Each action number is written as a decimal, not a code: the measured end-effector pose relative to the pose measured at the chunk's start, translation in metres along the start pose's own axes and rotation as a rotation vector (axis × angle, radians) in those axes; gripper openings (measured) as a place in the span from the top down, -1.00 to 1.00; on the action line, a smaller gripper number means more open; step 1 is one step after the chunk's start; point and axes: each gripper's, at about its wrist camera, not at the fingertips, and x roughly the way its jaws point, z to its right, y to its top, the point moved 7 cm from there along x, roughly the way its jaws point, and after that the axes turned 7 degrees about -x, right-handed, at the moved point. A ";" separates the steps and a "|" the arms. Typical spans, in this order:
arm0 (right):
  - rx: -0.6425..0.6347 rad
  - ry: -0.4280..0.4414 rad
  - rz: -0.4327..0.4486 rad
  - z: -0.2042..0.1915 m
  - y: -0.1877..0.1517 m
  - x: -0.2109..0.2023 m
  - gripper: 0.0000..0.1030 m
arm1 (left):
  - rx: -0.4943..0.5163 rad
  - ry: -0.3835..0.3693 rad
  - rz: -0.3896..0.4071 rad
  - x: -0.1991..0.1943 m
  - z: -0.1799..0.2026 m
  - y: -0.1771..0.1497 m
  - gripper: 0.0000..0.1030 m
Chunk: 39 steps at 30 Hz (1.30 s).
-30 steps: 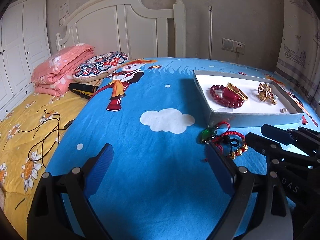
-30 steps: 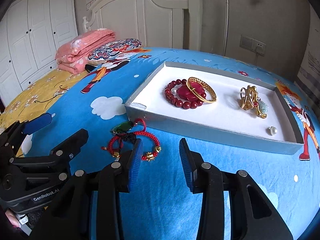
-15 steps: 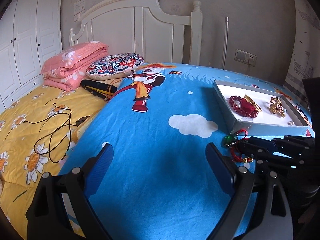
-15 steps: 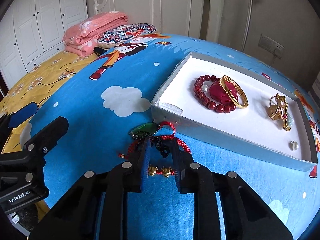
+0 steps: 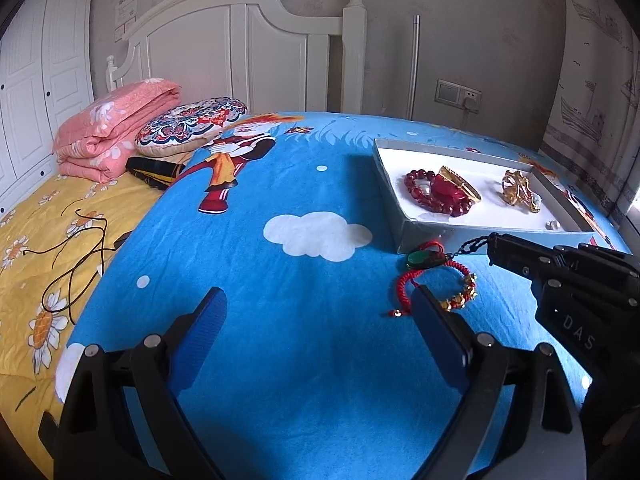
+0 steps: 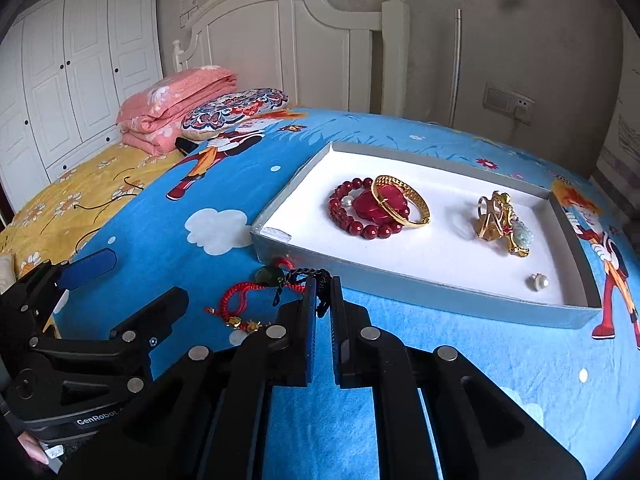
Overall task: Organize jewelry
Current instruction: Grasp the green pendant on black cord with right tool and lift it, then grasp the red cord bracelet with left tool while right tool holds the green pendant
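Right wrist view: the right gripper (image 6: 322, 280), open a second ago, is now clamped on the black cord (image 6: 306, 274) of the green pendant (image 6: 267, 275) — beside the red bracelet (image 6: 248, 296), before the tray (image 6: 440, 284) — while the left gripper (image 5: 316, 320) stays open.

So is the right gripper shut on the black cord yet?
Shut: the right gripper pinches the black cord at its fingertips, beside the tray.

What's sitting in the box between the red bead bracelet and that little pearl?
A gold ornament with a pale stone lies between the red bead bracelet and the pearl, clearest in the right wrist view.
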 end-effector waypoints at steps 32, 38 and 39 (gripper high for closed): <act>0.166 -0.058 0.067 0.104 -0.058 -0.051 0.86 | 0.035 0.020 -0.152 0.048 0.086 -0.003 0.14; 0.162 -0.071 0.067 0.103 -0.060 -0.054 0.86 | 0.093 -0.038 -0.092 0.032 0.105 -0.018 0.72; 0.164 -0.075 0.067 0.105 -0.061 -0.055 0.86 | 0.091 -0.069 -0.087 0.028 0.109 -0.022 0.72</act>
